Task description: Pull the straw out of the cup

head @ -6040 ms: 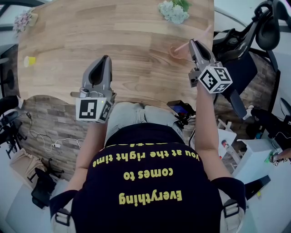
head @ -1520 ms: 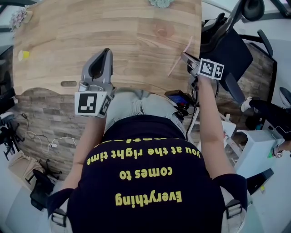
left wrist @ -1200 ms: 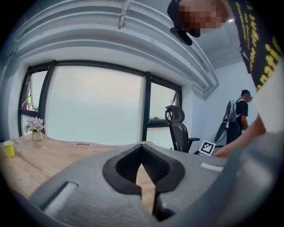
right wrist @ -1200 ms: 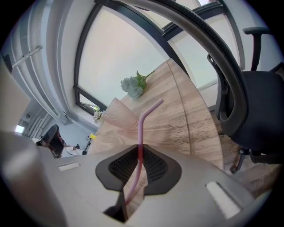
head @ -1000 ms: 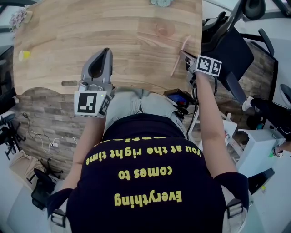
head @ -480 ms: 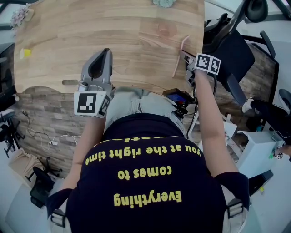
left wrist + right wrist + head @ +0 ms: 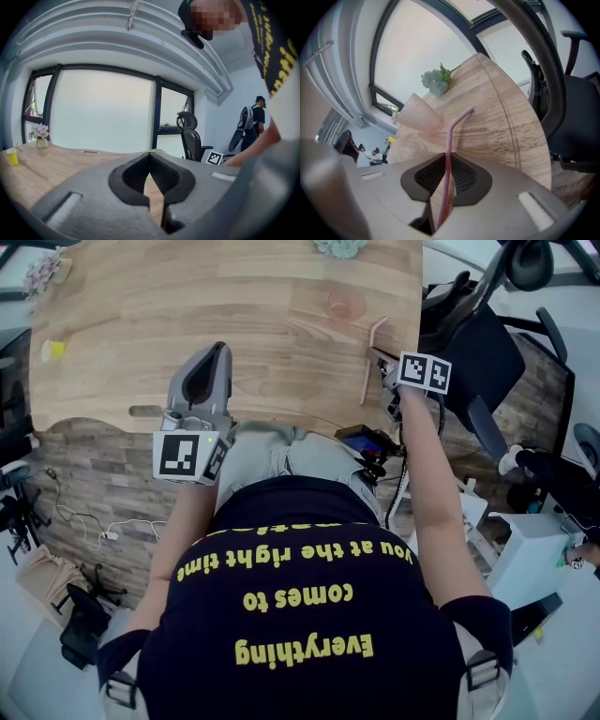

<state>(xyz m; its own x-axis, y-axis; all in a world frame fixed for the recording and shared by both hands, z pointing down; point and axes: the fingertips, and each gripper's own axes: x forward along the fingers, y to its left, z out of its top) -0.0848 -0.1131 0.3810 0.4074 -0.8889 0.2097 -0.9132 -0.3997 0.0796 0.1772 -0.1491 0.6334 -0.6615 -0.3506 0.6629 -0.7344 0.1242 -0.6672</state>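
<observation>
Head view: straw clear of the cup, low over the table; left gripper view: left hand-held gripper pressed together, empty; right gripper view: right hand-held gripper pinching the straw, jaws just easing apart.

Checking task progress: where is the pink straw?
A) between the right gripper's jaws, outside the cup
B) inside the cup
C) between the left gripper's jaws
A: the pink straw runs between the jaws of the right gripper, which have just opened slightly; the pink cup sits apart.
</observation>
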